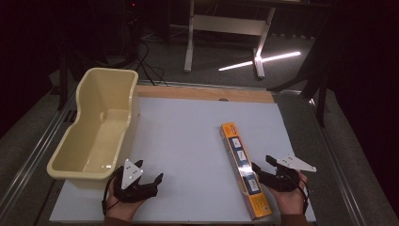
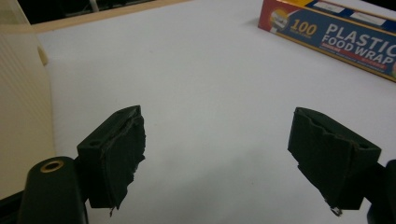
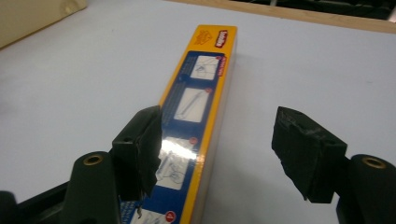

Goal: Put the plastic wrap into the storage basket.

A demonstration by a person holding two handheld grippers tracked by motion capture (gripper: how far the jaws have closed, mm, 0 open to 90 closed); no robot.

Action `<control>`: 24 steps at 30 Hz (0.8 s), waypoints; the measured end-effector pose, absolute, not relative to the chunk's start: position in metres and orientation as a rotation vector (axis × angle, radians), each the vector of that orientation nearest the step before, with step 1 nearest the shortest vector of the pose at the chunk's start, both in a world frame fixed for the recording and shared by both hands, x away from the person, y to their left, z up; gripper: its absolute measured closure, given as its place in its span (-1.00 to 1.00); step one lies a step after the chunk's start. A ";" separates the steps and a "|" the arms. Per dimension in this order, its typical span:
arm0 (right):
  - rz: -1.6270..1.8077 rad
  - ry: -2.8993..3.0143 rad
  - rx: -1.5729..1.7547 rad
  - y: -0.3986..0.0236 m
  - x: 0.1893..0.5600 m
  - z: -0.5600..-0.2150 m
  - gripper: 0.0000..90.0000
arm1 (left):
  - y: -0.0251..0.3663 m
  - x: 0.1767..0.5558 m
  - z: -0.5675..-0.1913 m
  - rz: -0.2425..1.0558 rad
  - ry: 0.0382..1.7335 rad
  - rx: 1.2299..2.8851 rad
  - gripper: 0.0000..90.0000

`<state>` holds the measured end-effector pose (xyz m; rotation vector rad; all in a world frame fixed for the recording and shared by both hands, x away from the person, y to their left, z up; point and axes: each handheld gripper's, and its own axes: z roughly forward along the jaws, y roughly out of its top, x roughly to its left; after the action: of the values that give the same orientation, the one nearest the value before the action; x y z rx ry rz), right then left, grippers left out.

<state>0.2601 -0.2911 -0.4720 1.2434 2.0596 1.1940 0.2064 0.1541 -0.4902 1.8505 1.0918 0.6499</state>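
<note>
White worktop [image 1: 188, 141]. Cream tub [image 1: 101, 122] at 9 o'clock. Long plastic-wrap box [image 1: 244, 169] at 4 o'clock: probably light, stiff, with glossy, possibly slippery cardboard; best gripped across its narrow width near mid-length. Right claw [image 3: 219, 154] spread wide, its jaws either side of the box. Left claw [image 2: 219, 158] wide, empty.

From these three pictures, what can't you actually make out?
- Long yellow and blue plastic food wrap box: its near end is cut off by the bottom edge in the right gripper view, with glare on the label.
- Cream plastic tub: its far outer side is hidden by its own walls in the high view.
- Small print on the box: too small.
</note>
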 end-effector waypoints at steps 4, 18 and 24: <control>1.145 2.113 1.223 -0.283 0.262 -0.468 -0.35 | 0.156 0.203 -0.489 0.651 1.086 1.852 -0.57; 1.007 2.271 1.230 -0.259 0.282 -0.466 -0.41 | 0.157 0.196 -0.489 0.664 1.066 1.857 -0.56; 0.923 2.342 1.232 -0.245 0.295 -0.468 -0.41 | 0.155 0.196 -0.490 0.667 1.065 1.864 -0.57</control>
<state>0.2952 -0.2448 -0.4683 1.2318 2.3417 0.9231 0.1965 0.1554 -0.4898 1.8642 1.0646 0.6670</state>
